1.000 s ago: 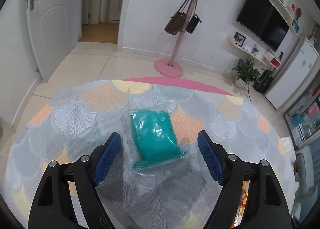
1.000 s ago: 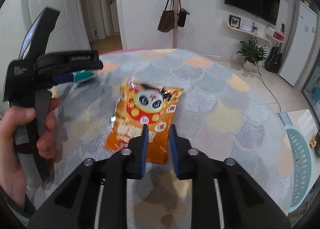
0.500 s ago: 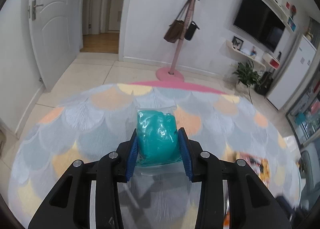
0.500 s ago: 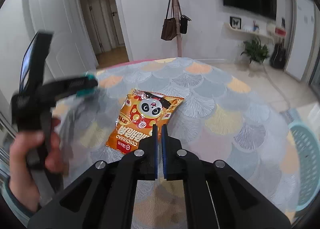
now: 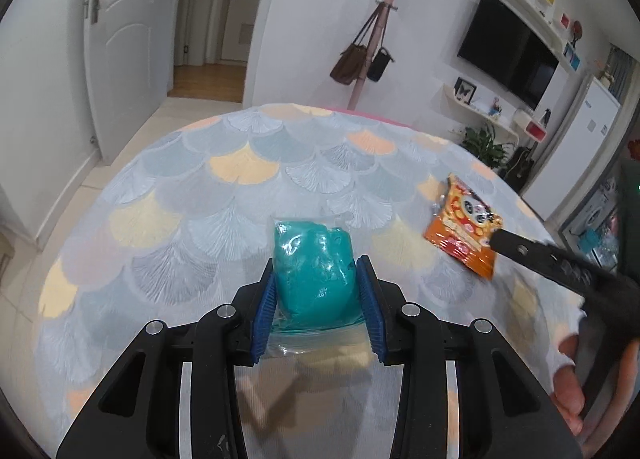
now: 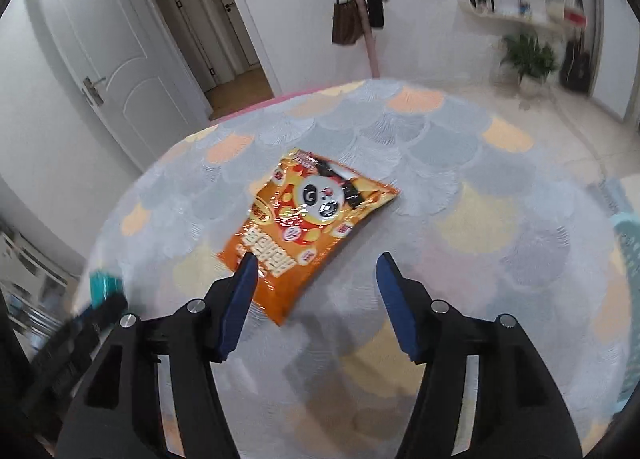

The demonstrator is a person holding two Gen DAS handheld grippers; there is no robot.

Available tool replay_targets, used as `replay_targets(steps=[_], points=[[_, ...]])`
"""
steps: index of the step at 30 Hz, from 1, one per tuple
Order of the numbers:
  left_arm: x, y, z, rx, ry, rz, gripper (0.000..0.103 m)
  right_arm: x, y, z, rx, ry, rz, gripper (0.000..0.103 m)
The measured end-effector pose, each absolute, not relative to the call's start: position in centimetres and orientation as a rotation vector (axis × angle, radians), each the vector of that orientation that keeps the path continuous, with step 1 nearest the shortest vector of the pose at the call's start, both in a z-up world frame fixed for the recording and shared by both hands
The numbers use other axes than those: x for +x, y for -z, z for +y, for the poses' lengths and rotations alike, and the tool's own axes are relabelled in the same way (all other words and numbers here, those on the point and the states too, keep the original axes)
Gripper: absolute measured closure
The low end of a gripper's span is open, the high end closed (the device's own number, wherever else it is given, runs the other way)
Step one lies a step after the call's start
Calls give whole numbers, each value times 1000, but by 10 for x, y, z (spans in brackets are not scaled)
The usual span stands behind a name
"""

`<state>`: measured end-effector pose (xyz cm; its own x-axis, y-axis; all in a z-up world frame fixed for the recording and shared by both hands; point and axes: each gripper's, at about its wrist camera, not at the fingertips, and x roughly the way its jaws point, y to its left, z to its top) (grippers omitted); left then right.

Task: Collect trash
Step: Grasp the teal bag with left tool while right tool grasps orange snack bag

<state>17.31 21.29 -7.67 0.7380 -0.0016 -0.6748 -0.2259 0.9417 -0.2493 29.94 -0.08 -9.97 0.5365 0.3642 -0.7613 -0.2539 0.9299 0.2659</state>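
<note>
From your left wrist, your left tool (image 5: pixel 318 299) is clenched on the clear bag of teal stuff (image 5: pixel 314 271), both blue pads pressing its sides just above the scale-patterned surface (image 5: pixel 224 195). To its right, well apart, the orange panda snack packet (image 5: pixel 464 233) lies flat, with the tip of your right tool (image 5: pixel 520 249) over its near corner and your fingers (image 5: pixel 568 391) behind. Beyond stand a pink coat stand with bags (image 5: pixel 370 47), a wall television (image 5: pixel 506 55) and an open door (image 5: pixel 120 47).

From your right wrist, your right tool (image 6: pixel 314 265) is opening, its jaws wide. The snack packet (image 6: pixel 304 225) lies free on the surface (image 6: pixel 460 187), its near corner reaching between the pads, the left pad (image 6: pixel 240 295) over its edge. The packet's characters are too blurred to read. A teal basket rim (image 6: pixel 628 259) shows at the right edge.
</note>
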Motion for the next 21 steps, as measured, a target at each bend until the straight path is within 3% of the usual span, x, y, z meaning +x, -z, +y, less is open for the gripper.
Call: replay_targets(steps=[8,12,21], points=[[170,70,193,-213,-136,662,65,326,108,47,-31,-297,935,46],[170,68,190,-188,-130,650,65,328,109,69,-132,-279,895,97],[166,67,189,-200,-114,642,65,292,82,53,-71,-374,772,101]])
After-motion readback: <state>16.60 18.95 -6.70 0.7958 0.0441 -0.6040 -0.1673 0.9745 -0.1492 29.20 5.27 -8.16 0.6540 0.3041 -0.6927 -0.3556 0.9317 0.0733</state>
